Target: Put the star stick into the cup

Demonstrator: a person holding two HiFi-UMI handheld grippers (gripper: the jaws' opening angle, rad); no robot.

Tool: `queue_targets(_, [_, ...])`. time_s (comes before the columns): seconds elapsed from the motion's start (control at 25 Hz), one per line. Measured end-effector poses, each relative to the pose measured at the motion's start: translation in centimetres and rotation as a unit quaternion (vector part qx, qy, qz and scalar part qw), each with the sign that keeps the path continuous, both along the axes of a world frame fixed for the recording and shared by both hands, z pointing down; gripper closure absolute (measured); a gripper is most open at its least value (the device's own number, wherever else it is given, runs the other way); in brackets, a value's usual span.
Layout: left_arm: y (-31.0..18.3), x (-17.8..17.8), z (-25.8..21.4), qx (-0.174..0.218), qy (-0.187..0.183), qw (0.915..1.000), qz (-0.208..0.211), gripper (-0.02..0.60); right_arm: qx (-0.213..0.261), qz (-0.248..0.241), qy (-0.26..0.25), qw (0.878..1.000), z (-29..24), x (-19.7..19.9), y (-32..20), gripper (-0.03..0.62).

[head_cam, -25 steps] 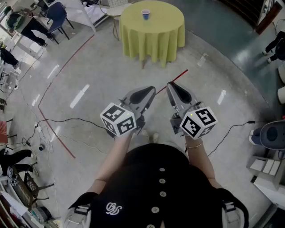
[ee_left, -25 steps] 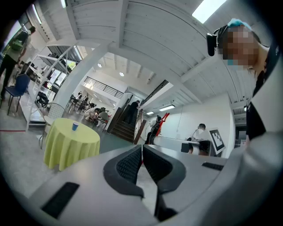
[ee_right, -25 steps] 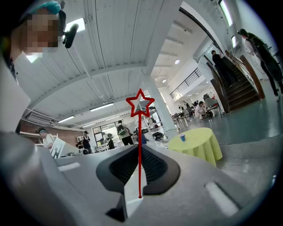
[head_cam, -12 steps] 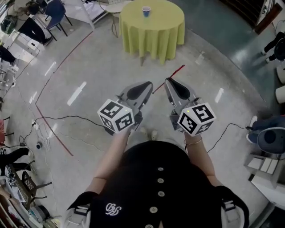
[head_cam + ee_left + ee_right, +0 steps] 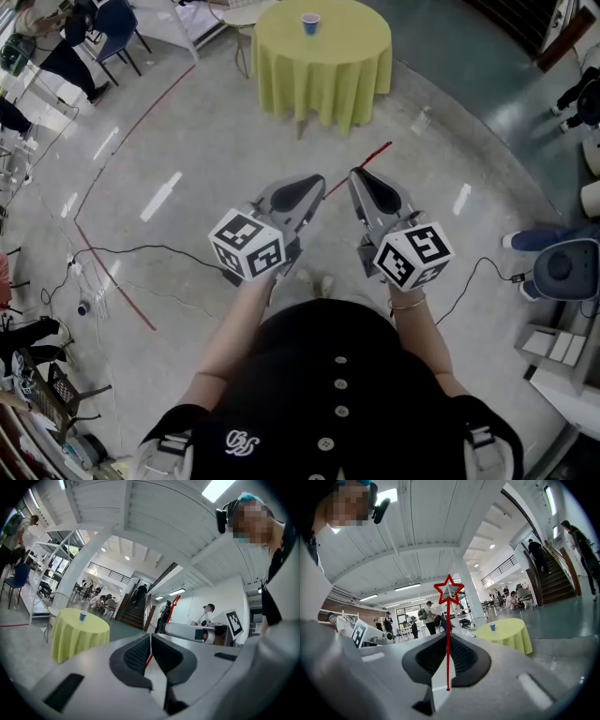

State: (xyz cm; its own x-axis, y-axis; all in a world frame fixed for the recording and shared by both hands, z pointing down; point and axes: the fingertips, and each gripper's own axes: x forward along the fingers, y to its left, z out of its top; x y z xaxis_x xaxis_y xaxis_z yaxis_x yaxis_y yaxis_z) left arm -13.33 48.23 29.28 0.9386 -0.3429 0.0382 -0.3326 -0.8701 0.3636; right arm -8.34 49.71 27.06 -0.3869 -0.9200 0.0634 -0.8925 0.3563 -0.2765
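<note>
The right gripper (image 5: 448,656) pinches the star stick (image 5: 448,620) low on its shaft (thin, probably light and easily bent, so a gentle low hold seems apt), the left gripper (image 5: 150,641) is closed on nothing, and the cup (image 5: 310,22) stands on the far table (image 5: 323,70).

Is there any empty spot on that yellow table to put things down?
Nearly all free: only a blue cup stands on the table, with bare cloth all round it. The floor leading there is open too. The left edge of the room is crowded with chairs and people.
</note>
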Motion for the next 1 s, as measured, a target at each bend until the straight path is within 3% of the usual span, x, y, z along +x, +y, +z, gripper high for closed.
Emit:
queue_targets(0.32, [-2.2,-1.6,0.2,0.006,0.005,1.0,0.001,0.563,0.01,0.008,0.014,1.0,0.0,-1.8,-1.5,0.577])
queue_targets(0.52, [-2.4,-1.8,0.4,0.011,0.005,0.9999,0.012,0.563,-0.002,0.035,-0.001,0.999,0.5,-1.3,-1.9,0.577])
queue_targets(0.72, [-2.8,-1.3,1.4,-0.001,0.009,0.9998,0.017,0.563,-0.01,0.032,-0.003,0.999,1.0,-0.9,-2.1,0.577])
queue_targets(1.0, [-6.4,0.0,1.5,0.005,0.005,0.9999,0.007,0.563,0.006,0.037,-0.018,0.999,0.8,1.2,-5.8,0.577])
